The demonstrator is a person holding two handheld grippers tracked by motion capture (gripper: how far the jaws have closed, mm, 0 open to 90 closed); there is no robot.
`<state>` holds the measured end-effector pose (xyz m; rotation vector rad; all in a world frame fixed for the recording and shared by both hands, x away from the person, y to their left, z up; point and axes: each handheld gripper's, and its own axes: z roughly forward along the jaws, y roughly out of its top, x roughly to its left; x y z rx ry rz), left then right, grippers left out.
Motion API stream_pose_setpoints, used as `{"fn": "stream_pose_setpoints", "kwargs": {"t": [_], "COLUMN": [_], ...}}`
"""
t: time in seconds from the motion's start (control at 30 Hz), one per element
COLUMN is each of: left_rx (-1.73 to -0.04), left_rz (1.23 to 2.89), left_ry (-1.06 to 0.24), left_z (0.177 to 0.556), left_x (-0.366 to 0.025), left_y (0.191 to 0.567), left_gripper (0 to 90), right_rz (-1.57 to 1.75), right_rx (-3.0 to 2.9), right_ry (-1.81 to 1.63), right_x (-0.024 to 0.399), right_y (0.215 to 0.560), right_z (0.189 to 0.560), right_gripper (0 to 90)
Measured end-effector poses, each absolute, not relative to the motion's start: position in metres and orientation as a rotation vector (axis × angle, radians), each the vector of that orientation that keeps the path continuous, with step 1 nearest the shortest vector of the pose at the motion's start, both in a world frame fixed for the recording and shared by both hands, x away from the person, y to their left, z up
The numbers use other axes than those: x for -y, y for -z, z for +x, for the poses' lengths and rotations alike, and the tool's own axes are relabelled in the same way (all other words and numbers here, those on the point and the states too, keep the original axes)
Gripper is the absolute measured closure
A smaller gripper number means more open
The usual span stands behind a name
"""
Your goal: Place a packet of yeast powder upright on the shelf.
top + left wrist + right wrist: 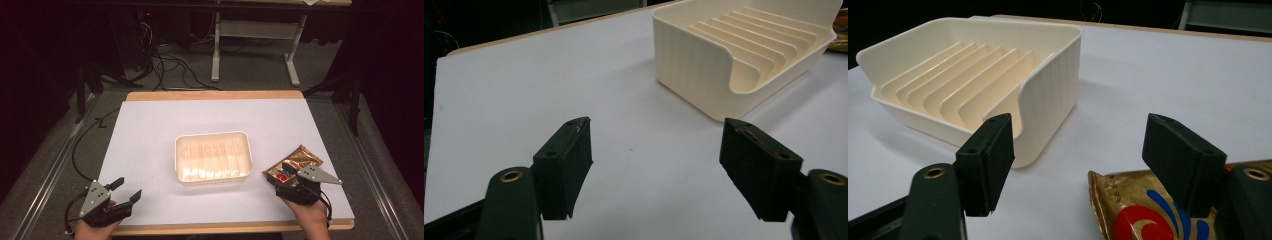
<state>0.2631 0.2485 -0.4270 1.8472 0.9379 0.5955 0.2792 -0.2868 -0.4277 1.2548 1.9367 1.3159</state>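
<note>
Right tool poised over a gold packet beside a ribbed tray

The right tool (1083,165) stands with its jaws spread wide and nothing between them, hovering just above the gold packet (292,164), which lies flat on the white surface (150,140) just to the right of the cream tray (212,157). The left tool (125,192) also gapes empty, well apart at the near left corner. To take the packet well, I judge the right tool should drop lower and straddle the near crimped edge (1098,182) before closing, since a flat foil pouch offers little to pinch elsewhere. The packet (1148,215) shows a red disc and blue strokes; no lettering or brand can be read.
</note>
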Motion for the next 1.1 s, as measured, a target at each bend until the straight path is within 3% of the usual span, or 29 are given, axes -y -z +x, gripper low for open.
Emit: {"fn": "stream_pose_setpoints", "kwargs": {"t": [0.27,0.83,1.1], "left_rx": [-0.903,-0.829,-0.841], "left_rz": [1.852,1.851,1.835], "left_ry": [-0.575,-0.527,-0.534], "left_z": [0.273,0.296,0.295], "left_x": [-0.236,-0.214,-0.218], "left_y": [0.426,0.423,0.422], "left_gripper": [29.5,29.6,29.7], "right_rz": [1.275,1.397,1.428], "right_rx": [-1.933,-2.043,-2.077], "right_ry": [-1.294,-1.144,-1.036], "right_x": [0.297,0.305,0.305], "right_y": [0.429,0.452,0.462], "right_z": [0.265,0.245,0.253], "right_gripper": [36.3,41.3,52.0]}}
